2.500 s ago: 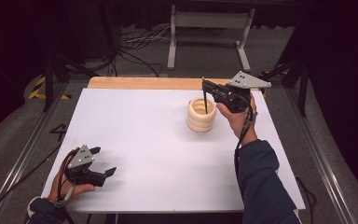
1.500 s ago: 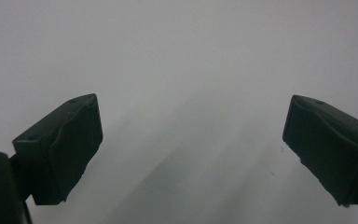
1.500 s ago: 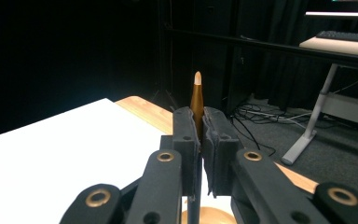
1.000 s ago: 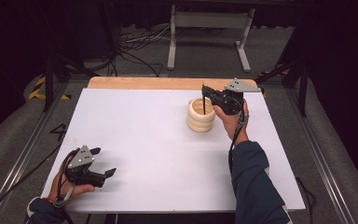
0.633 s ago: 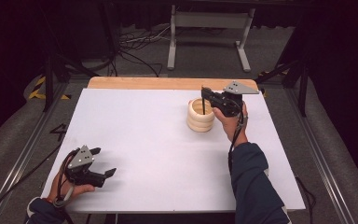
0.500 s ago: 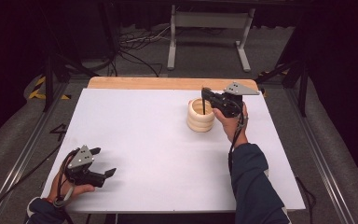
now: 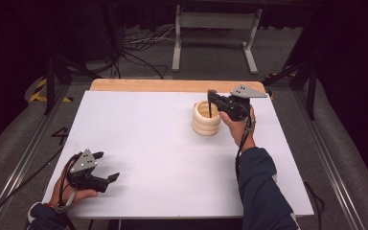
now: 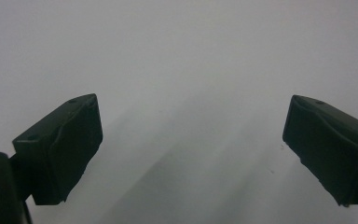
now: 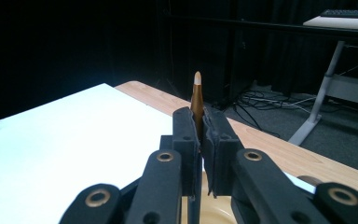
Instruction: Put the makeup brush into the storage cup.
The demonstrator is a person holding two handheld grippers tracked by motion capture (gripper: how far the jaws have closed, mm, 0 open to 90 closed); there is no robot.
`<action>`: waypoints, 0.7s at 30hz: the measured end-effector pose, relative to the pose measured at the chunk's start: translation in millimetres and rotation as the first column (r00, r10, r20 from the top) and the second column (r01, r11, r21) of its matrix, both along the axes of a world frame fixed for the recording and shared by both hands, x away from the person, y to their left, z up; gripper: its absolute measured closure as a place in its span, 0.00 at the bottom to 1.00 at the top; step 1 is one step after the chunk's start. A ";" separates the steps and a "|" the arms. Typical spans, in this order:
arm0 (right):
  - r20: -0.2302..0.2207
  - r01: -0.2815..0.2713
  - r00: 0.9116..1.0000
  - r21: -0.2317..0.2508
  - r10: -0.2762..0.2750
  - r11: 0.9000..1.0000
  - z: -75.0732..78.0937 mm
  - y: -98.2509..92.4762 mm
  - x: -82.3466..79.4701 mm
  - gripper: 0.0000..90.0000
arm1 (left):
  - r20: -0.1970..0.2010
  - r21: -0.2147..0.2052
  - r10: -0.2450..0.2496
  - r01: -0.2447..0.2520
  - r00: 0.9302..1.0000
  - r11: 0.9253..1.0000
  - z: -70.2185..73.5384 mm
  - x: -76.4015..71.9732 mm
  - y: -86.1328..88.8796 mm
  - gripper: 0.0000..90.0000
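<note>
Over at the far right of the white tabletop [image 7: 163,143], the right gripper [image 7: 211,98] has its fingers [image 9: 186,140] closed tight on a thin brown stick [image 9: 197,100] with a pale tip, held upright just above the cream ringed holder [image 7: 206,120]. Near the left corner, the left gripper [image 7: 106,167] rests low over the bare tabletop, fingers [image 8: 63,149] spread wide with nothing between them.

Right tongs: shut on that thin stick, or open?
Shut on it: the right tongs pinch the brown stick, pads pressed to both sides.
</note>
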State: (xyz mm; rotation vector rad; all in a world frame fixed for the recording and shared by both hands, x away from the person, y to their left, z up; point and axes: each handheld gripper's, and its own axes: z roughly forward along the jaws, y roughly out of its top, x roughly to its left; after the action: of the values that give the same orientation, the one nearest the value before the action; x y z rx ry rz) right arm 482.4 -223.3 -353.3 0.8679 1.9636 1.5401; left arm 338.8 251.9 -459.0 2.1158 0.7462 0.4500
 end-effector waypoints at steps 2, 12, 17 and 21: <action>0.000 -0.002 1.000 -0.003 0.002 1.000 0.7 0.5 -0.7 0.90 | 0.000 -0.003 0.001 -0.001 1.000 1.000 0.1 -0.1 -0.1 0.06; 0.007 0.003 1.000 -0.004 -0.003 1.000 4.0 1.6 -4.3 0.67 | -0.003 -0.006 0.001 -0.001 1.000 1.000 0.4 -0.1 0.4 0.06; 0.006 0.012 1.000 -0.013 -0.012 1.000 4.4 0.8 -5.5 0.57 | -0.003 -0.005 -0.001 0.001 1.000 1.000 0.4 -0.1 0.2 0.06; 0.006 0.020 1.000 -0.029 -0.020 0.999 5.7 0.7 -8.2 0.50 | -0.003 -0.007 0.001 -0.001 1.000 1.000 0.4 0.1 0.6 0.06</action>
State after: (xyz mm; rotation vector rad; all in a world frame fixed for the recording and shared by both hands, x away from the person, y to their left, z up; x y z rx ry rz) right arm 474.2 -222.6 -347.6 0.8674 1.9624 1.4979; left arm 338.9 252.5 -458.6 2.1098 0.7497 0.4448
